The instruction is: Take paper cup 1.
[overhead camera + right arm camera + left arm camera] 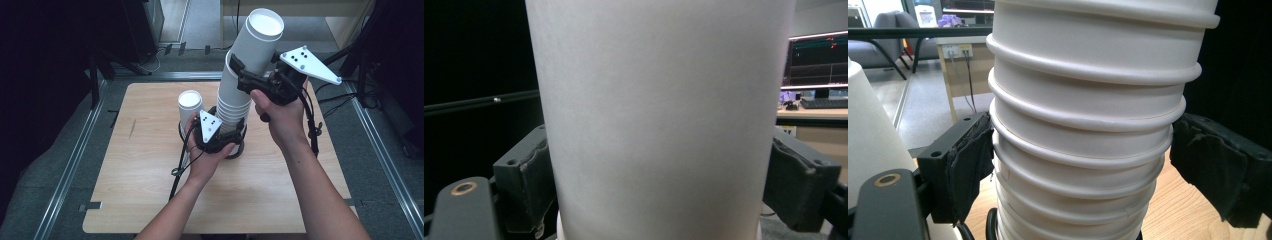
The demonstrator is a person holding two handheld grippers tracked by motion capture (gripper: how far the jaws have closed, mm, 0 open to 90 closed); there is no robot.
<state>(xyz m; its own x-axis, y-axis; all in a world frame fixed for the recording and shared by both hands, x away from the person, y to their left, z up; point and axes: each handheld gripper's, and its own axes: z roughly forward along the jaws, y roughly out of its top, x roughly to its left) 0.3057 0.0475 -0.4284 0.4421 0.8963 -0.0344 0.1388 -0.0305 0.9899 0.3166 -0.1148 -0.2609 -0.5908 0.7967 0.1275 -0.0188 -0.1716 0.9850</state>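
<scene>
A light wooden table (150,200) fills the middle of the high view, standing on grey floor (30,200) with metal rails (70,165) along its left and right sides. The upper left is dark. At top right stands pale wooden furniture (345,20). In the left gripper view, upper left, a grey chair (883,30) and a socket strip (959,50) show. In the right gripper view, at right, monitors (816,55) glow above a desk (811,114).

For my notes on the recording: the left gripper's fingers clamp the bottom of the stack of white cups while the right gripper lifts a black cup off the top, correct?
Not quite: the top cup in the right gripper is white, not black, as the high view shows. The left gripper does have its fingers on the bottom of the stack of white cups.
</scene>
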